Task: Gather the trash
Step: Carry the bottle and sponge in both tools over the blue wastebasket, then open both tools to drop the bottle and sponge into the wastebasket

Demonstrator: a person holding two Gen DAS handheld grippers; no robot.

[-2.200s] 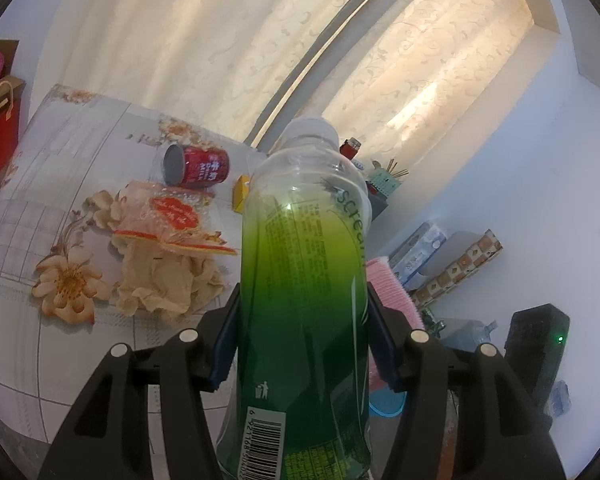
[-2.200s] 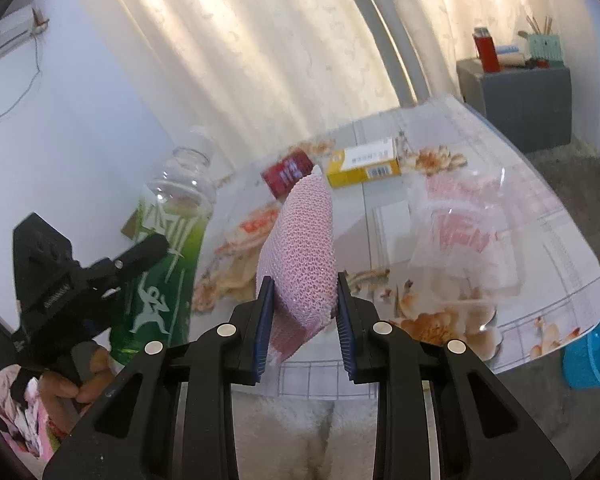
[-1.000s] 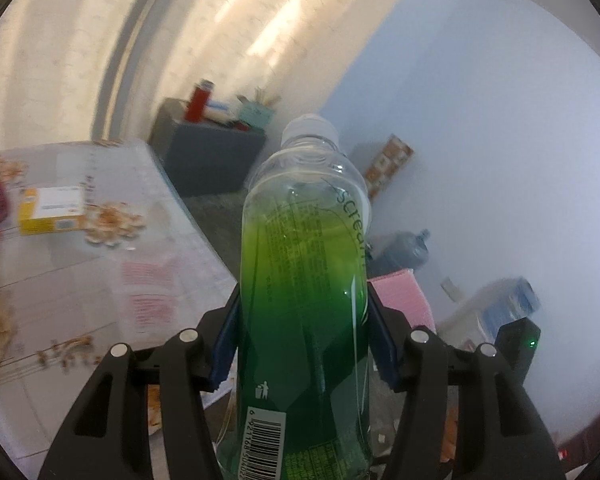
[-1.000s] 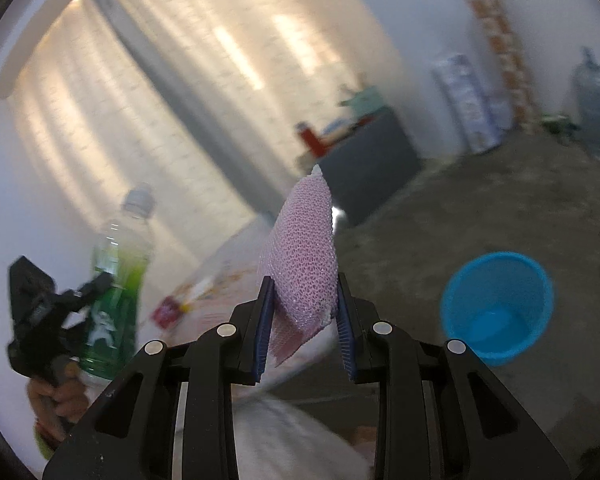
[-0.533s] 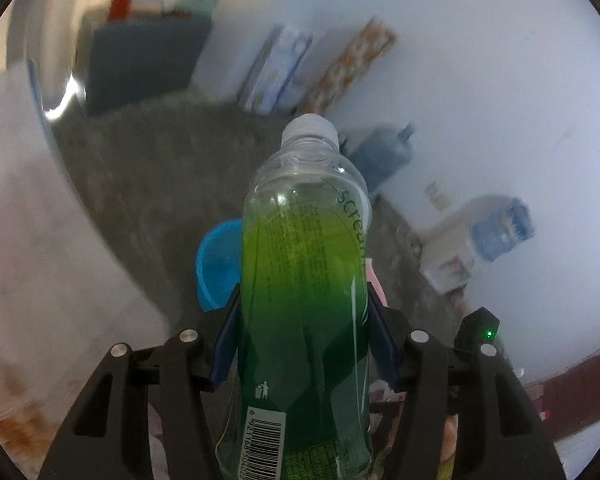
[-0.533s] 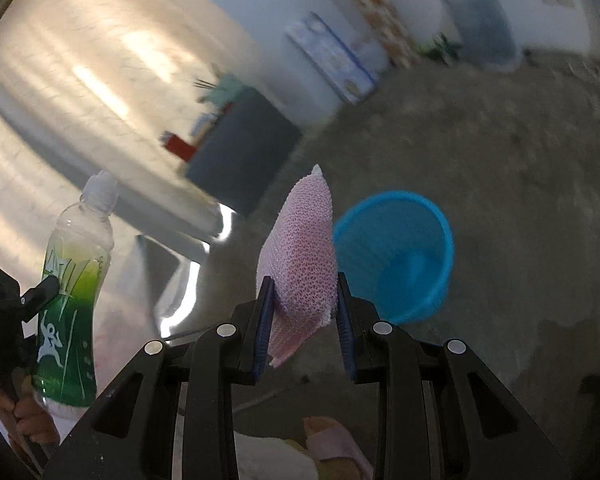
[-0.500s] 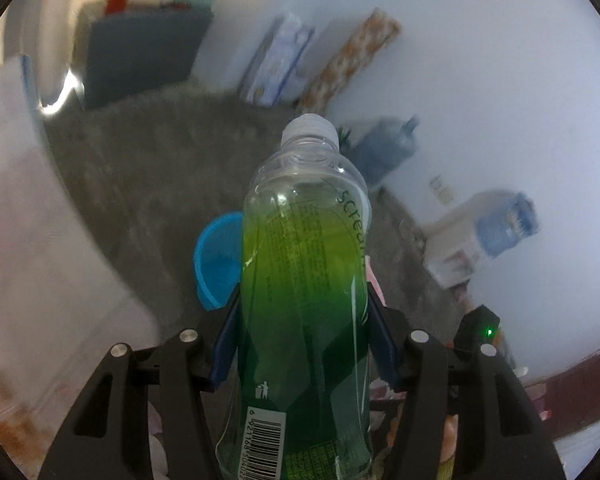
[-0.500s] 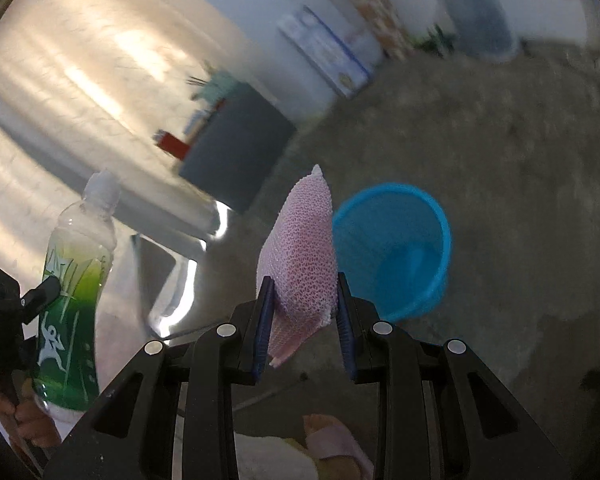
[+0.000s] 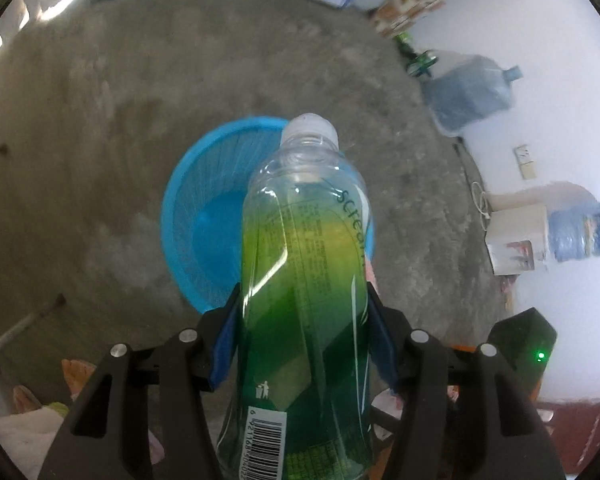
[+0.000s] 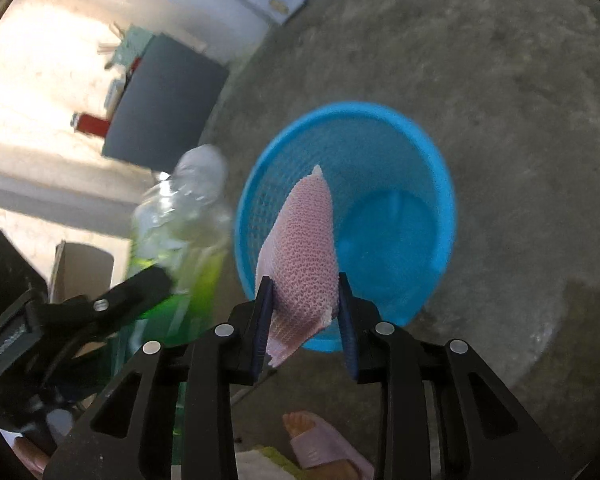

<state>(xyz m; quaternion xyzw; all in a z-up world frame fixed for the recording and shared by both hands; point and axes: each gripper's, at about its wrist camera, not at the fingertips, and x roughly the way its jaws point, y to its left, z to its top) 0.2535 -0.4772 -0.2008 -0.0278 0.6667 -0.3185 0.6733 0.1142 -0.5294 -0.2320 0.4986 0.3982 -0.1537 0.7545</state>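
Note:
A clear bottle (image 9: pixel 304 280) with green drink in it stands between the pads of my left gripper (image 9: pixel 302 320), which is shut on its body. Its cap points at the round blue mesh basket (image 9: pixel 204 208) on the floor below. In the right wrist view, my right gripper (image 10: pixel 304 304) holds a pink foam net sleeve (image 10: pixel 304 248) over the same blue basket (image 10: pixel 400 160). Its jaws are opening, and the net is still between the pads and touching them. The bottle (image 10: pixel 180 216) shows blurred at the left, just beside the basket's rim.
The floor is bare grey concrete. Two large water jugs (image 9: pixel 472 92) (image 9: pixel 580 232) and a white box (image 9: pixel 516 240) stand by the right wall. A dark grey cabinet (image 10: pixel 168 100) stands at the back left. A foot in a pink slipper (image 10: pixel 324 448) is near me.
Both grippers have swung down from the table towards the floor. The blue basket has grown large and now lies right under the bottle and the net. The right jaws stand slightly wider.

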